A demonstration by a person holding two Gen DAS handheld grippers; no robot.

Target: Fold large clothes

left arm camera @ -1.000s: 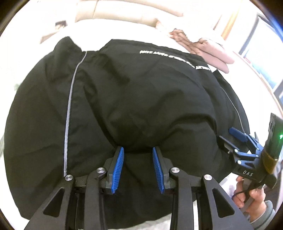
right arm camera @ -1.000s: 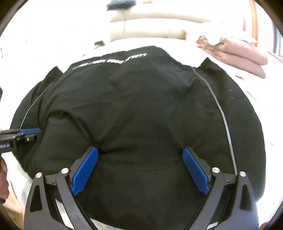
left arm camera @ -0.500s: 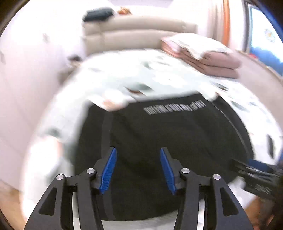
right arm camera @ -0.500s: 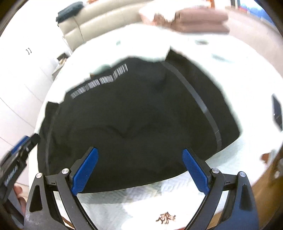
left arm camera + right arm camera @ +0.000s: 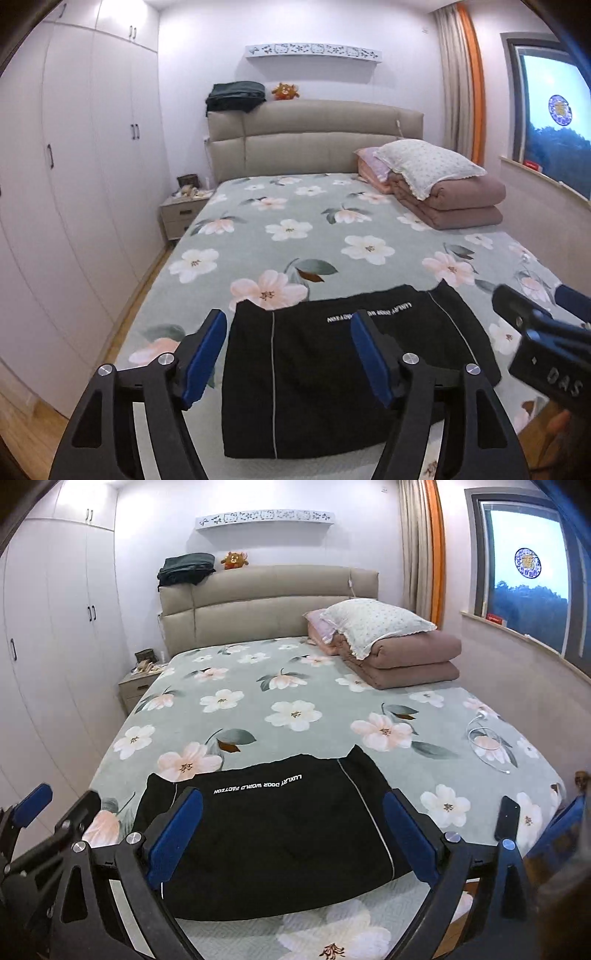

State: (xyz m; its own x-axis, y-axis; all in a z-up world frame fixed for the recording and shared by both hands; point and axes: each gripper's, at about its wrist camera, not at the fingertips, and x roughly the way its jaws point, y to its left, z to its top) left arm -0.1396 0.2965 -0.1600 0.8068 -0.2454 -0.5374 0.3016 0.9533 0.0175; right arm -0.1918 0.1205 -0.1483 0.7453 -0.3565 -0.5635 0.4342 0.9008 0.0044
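One folded black garment lies flat at the near edge of a floral bed. Far right corner: 1 folded pink quilt w/ 1 white pillow on top. Left gripper and right gripper both hang above the garment, jaws spread wide, holding nothing, touching nothing.

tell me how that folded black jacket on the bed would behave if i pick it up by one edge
The folded black jacket looks puffy and soft, so it would probably sag and come unfolded if lifted by one edge. Its smooth fabric may slip in the jaws. It seems bulky but likely light, and on the floral bedspread it would probably bunch when pushed.
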